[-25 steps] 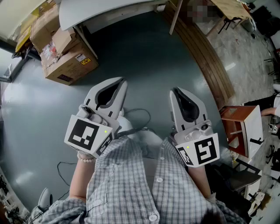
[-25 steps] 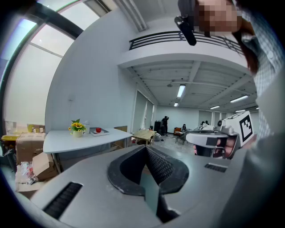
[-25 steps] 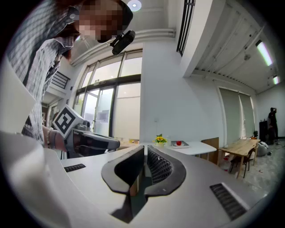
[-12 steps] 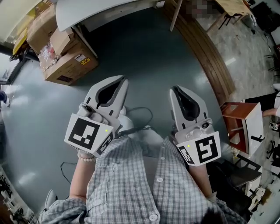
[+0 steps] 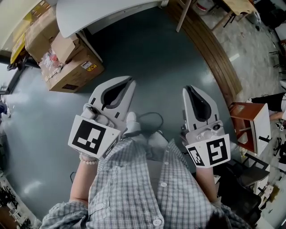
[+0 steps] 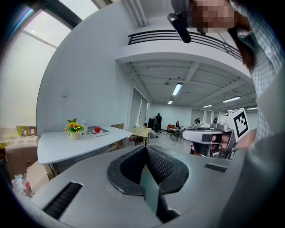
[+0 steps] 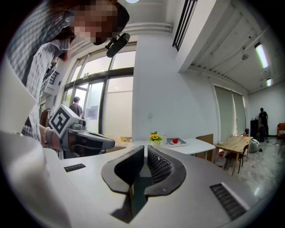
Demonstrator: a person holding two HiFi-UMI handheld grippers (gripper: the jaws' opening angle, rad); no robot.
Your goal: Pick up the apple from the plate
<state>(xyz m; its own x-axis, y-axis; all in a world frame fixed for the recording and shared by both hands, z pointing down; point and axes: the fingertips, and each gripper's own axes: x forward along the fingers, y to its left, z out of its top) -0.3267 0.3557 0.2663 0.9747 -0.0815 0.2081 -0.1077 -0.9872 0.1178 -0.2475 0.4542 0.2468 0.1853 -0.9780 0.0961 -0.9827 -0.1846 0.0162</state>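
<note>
In the head view, cardboard boxes (image 5: 67,67) lie at the upper left on the grey floor. Just right of them, the edge of a white table (image 5: 98,11) runs along the top of the frame. Below, the left gripper (image 5: 126,82) sits left of centre, pointing up the frame, with its marker cube toward the checked shirt (image 5: 143,188). A dark cable (image 5: 154,117) loops on the floor between the two tools. The right gripper (image 5: 187,89) sits right of centre, pointing the same way, well apart from the left one. A red-brown cabinet (image 5: 246,118) stands at the right edge.

In the left gripper view, the table is at the left of the frame, far off. On it stands a pot of yellow flowers (image 6: 74,128). Just right of the pot is a plate (image 6: 105,132) with the red apple (image 6: 97,129) lying on it. At lower centre, this gripper's jaws are pressed together with nothing between them. The other gripper shows at the right of this frame.

In the right gripper view, the left gripper appears at the left of the frame. The right gripper's own jaws at lower centre are likewise clenched on nothing. The flowers, plate and apple stand small above them, mid-frame. A wooden table (image 7: 234,142) is at the right.
</note>
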